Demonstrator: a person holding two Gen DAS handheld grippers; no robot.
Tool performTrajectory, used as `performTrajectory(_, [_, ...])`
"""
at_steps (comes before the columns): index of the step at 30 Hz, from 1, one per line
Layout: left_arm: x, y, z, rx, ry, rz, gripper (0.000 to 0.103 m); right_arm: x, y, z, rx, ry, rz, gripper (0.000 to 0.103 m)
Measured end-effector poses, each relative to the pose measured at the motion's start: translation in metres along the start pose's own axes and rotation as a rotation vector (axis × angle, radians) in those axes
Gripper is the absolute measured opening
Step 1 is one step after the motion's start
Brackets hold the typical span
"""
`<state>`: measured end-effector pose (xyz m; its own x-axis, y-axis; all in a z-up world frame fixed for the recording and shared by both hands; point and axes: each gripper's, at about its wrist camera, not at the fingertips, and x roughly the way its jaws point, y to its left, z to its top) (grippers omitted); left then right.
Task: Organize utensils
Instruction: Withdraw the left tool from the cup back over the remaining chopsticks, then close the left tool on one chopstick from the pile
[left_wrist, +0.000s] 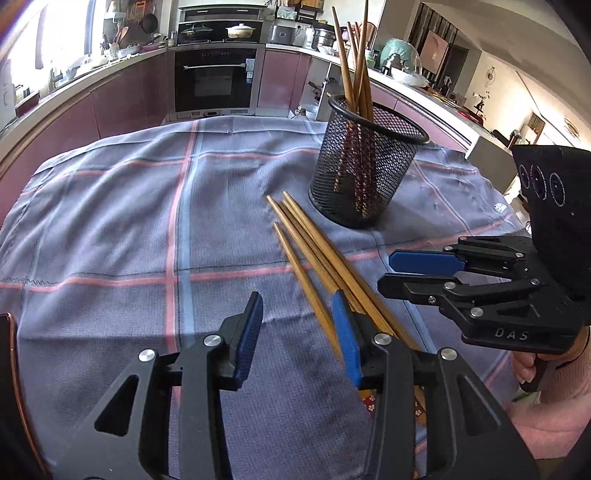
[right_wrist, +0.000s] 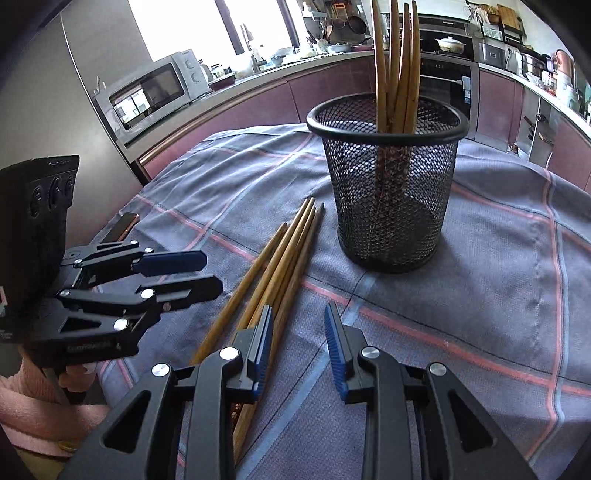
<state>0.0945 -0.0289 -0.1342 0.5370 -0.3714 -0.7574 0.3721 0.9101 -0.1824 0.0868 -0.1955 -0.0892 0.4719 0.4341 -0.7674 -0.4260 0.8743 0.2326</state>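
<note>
Left wrist — loose chopsticks beside holder

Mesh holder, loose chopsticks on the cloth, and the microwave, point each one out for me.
Mesh holder (right_wrist: 388, 221), right wrist view, on its front mesh wall.
Loose chopsticks (right_wrist: 284, 254), right wrist view, mid-length of the bundle.
Microwave (right_wrist: 151, 92), right wrist view, on its door.

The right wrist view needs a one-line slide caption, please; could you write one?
Right gripper open over loose chopsticks lying beside a mesh holder of upright chopsticks.
</note>
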Motion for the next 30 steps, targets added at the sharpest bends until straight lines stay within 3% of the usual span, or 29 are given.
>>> performTrajectory(19, [0.01, -0.011, -0.006, 0.035, 0.049, 0.008, 0.035, 0.01, 0.006, 0.0, -0.025, 0.015, -0.047, 0.026])
performTrajectory(26, [0.01, -0.005, -0.003, 0.029, 0.06, 0.022, 0.024, 0.01, 0.006, 0.0, -0.031, 0.021, -0.069, 0.026])
performTrajectory(30, [0.01, -0.003, -0.003, 0.026, 0.064, 0.017, 0.023, 0.013, 0.009, 0.002, -0.04, 0.024, -0.083, 0.025])
